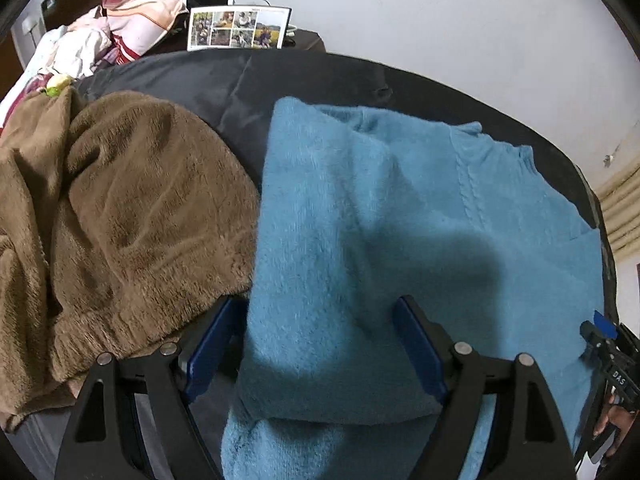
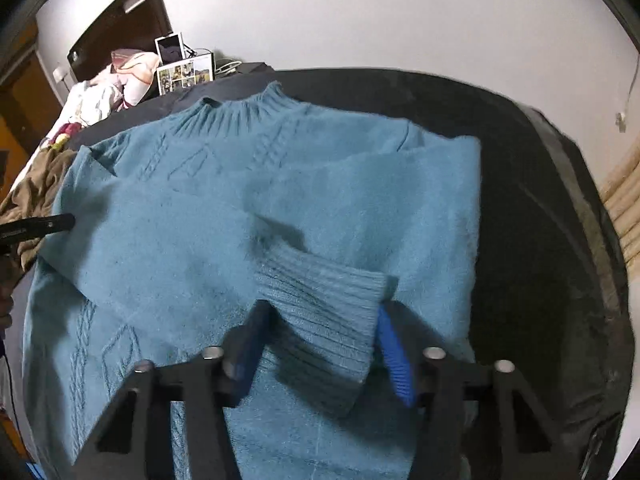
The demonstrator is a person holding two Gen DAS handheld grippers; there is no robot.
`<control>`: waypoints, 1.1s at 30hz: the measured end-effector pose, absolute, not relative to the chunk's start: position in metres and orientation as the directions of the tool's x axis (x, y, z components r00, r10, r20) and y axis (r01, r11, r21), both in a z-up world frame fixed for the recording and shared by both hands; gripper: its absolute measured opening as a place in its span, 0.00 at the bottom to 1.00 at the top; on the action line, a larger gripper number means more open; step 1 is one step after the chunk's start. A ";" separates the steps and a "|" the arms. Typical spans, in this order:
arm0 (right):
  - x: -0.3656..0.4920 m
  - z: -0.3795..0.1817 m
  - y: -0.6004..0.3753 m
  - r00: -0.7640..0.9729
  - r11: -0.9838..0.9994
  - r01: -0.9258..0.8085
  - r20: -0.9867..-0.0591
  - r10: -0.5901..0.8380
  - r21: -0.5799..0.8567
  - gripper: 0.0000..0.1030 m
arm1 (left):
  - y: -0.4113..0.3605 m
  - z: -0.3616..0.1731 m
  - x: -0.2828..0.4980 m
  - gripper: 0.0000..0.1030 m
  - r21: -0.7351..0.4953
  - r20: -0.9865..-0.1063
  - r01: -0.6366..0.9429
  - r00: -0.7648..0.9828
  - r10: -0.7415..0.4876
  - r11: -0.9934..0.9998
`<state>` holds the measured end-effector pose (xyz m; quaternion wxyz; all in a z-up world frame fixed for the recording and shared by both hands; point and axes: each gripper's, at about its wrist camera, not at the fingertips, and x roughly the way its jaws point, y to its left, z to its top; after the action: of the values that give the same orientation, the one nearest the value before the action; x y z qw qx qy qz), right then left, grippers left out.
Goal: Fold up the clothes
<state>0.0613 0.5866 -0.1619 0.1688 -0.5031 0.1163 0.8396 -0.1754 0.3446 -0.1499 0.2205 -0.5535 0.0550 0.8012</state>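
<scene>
My right tool [image 2: 316,344] has the ribbed cuff [image 2: 320,300] of the blue sweater's sleeve between its jaws, which stand partly closed around it. The blue pad at lower right looks to lie against the cuff's edge, while the left pad is blurred, so I can't be sure the pinch is firm on both sides. My left tool [image 1: 320,344] stands wide, with nothing gripped. A thick folded layer of the blue sweater [image 1: 360,220] lies between its jaws, but the pads sit clear of the wool.

The sweater lies spread on the dark bench [image 2: 540,208], collar toward the upper middle of the right wrist frame. One sleeve is already laid across the chest. A brown fleece garment [image 1: 120,208] is heaped at the left of the left wrist frame, touching the sweater's edge. Behind it, at upper left, are a photo collage [image 1: 238,28] and a pile of bedding [image 1: 120,28].

I judge the step in hand to be laying this sleeve flat across the body. To do it well I should make sure of the cuff grip before pulling, since ribbed knit stretches and can slip out. Then I would carry the cuff low and straight so the sleeve lands unwrinkled, parallel to the hem. My left tool could press down on the folded layer to keep the body from dragging along. I should also keep that edge from catching the brown fleece.
</scene>
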 end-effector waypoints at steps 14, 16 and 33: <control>0.056 -0.127 0.637 -0.502 -0.848 -0.507 -0.852 0.147 0.153 0.14 | 0.348 -0.149 -0.195 0.82 -0.136 -0.912 -0.365 -0.317 0.260 -0.921; 0.059 -0.139 0.638 -0.488 -0.833 -0.523 -0.865 0.119 0.180 0.67 | 0.347 -0.147 -0.195 0.81 -0.141 -0.912 -0.362 -0.314 0.263 -0.922; 0.040 -0.148 0.575 -0.470 -0.934 -0.355 -0.856 0.215 -0.040 0.22 | 0.351 -0.143 -0.197 0.81 -0.084 -0.901 -0.385 -0.365 0.235 -0.919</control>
<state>0.0400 0.5751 -0.1484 0.1671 -0.4871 0.0718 0.8542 -0.1973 0.3509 -0.1428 0.1884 -0.5311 0.0708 0.8230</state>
